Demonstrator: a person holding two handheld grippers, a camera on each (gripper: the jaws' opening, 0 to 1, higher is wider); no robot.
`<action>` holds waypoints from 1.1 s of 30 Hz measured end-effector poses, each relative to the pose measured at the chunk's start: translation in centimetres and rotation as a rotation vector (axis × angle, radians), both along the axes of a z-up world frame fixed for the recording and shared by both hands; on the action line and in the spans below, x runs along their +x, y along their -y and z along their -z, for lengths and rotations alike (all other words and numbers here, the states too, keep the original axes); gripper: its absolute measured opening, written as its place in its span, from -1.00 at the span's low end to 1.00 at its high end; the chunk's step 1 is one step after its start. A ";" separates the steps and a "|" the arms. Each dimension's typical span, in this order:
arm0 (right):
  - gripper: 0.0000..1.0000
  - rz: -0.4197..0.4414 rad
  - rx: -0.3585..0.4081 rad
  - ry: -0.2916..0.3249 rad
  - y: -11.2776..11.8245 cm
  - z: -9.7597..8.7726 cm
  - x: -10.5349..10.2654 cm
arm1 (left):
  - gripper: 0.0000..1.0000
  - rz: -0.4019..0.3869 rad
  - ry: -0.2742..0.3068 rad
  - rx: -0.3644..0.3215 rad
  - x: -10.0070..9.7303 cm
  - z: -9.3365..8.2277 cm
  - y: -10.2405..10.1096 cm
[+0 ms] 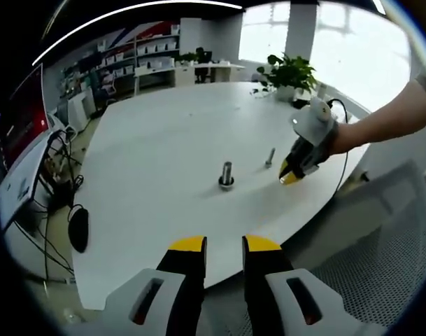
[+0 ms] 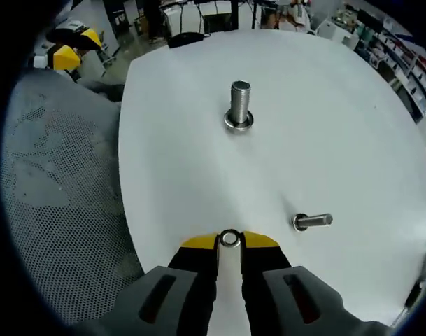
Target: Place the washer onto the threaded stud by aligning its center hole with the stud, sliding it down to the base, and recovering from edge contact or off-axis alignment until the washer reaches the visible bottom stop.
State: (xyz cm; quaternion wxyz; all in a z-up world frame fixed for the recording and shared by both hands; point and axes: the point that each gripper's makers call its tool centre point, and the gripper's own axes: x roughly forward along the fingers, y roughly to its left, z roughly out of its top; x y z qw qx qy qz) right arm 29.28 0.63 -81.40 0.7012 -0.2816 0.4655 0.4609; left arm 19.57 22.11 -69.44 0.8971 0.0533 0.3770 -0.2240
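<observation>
One white table (image 2: 199,161), two threaded studs, the larger stud (image 2: 240,103) upright mid-table with a ring at its base, the smaller bolt (image 2: 312,221) near the right gripper (image 2: 229,240), clenched on one washer (image 2: 229,239), left gripper (image 1: 224,243) released, empty.

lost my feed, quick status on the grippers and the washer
Right gripper shut on washer, low over white table. Left gripper open, back at the table edge. Threaded stud upright, not yet reached. Smaller bolt beside path, apart.
</observation>
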 end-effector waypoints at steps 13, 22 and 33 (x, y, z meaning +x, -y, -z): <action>-0.74 0.119 0.071 0.010 2.8 -2.1 2.5 | -0.65 -0.019 0.005 -0.014 0.2 -0.1 -0.2; -0.74 0.077 0.103 0.079 2.7 -4.1 3.4 | -0.64 -0.027 0.000 -0.012 0.2 0.0 -0.3; -0.74 -0.011 0.089 0.157 1.8 -5.3 5.3 | -0.64 -0.021 -0.012 0.013 0.0 0.3 -0.2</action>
